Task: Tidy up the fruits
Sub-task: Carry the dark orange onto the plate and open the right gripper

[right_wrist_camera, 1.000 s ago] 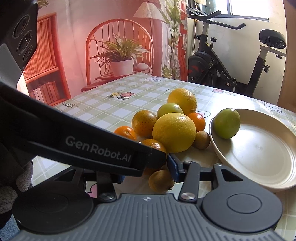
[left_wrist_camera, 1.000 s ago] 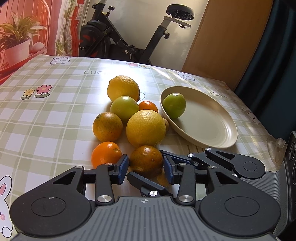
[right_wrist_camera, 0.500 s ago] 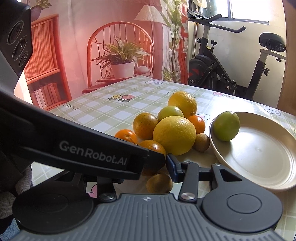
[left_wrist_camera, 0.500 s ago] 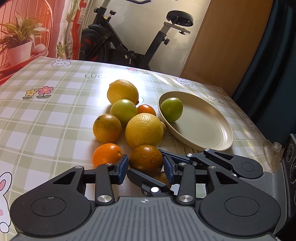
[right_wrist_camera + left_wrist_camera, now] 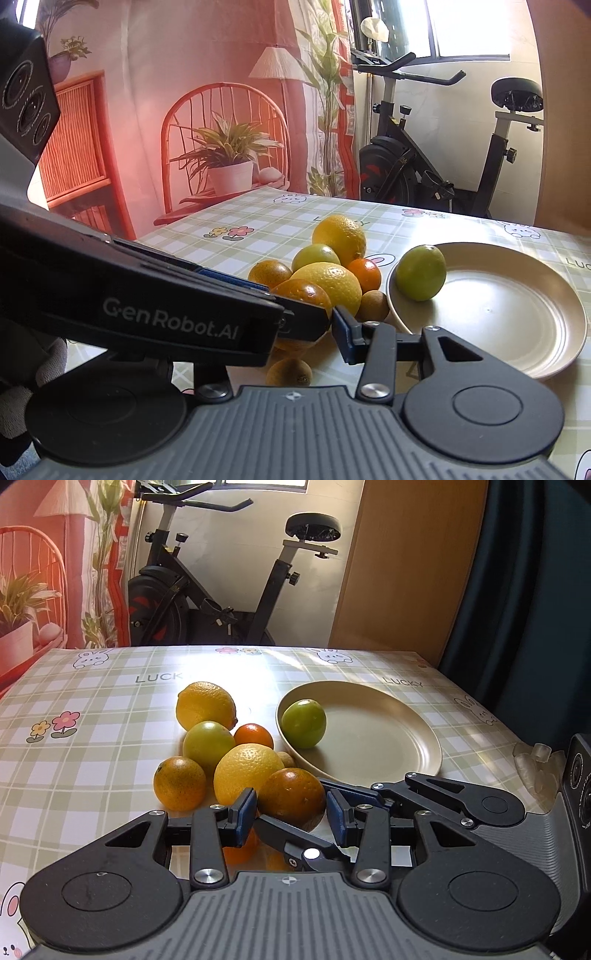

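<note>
At left gripper (image 5: 291, 814): pads pressed on both flanks of a dark orange (image 5: 291, 799), seemingly just clear of the checked tablecloth (image 5: 92, 720).

At right gripper (image 5: 295, 347): only one blue pad in sight, the other hidden behind the left tool. Cannot tell whether open or closed, nor whether anything is gripped. Near kiwi (image 5: 290, 371) low between the fingers, contact unclear.

Step in hand, by judgement: pick made, carry to plate (image 5: 399, 716) about to start. One green fruit (image 5: 303, 723) already inside, at the plate's 9 o'clock, touching the rim.

Next move, likely: swing toward 1 o'clock, clear the rim, lower onto bare plate beside the green one, release gently against rolling. Crossing of the two tools to be watched.

Pile at 11 o'clock of the held orange, tightly bunched.

Count:
- yellow citrus, large: two
- green fruit: two, one plated
- oranges: four, counting the held one and one half-hidden under the left finger
- kiwis: two
- plates: one
</note>
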Demonstrator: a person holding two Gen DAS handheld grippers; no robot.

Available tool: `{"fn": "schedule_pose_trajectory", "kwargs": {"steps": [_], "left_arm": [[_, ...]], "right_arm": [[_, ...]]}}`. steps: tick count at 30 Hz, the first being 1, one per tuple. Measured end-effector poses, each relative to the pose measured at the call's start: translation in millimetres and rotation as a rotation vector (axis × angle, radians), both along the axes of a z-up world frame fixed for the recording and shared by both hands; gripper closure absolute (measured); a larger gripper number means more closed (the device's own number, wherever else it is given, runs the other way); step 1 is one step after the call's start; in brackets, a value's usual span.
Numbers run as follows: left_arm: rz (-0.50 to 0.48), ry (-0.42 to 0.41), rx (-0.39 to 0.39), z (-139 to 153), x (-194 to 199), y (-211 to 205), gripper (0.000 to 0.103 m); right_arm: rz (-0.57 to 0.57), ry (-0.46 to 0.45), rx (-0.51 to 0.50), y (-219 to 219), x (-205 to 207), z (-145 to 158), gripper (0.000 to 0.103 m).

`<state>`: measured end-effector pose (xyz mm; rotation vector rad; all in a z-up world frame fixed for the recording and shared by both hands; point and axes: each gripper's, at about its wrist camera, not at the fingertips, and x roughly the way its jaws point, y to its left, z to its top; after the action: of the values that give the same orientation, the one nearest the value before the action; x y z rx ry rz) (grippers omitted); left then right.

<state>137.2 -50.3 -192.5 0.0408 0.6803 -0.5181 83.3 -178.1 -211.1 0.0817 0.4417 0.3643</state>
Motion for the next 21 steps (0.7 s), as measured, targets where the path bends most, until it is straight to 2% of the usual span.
{"fn": "schedule_pose_trajectory", "kwargs": {"steps": [7, 11, 21], "left_arm": [[-0.058, -0.046, 0.017, 9.4, 8.8, -24.7, 0.059], [-0.066, -0.025, -0.001, 8.8, 23.6, -36.0, 0.059], [-0.078, 0.014, 0.030, -5.6, 52.7, -60.2, 0.058]], "right_arm": [[-0.086, -0.031, 0.028, -18.7, -0.6, 9.8, 0.057], [-0.128, -0.044, 0.033, -30.9, 5.5, 12.4, 0.057], [-0.192, -0.003, 0.041, -53.8, 30.7, -0.4, 0.057]]}}
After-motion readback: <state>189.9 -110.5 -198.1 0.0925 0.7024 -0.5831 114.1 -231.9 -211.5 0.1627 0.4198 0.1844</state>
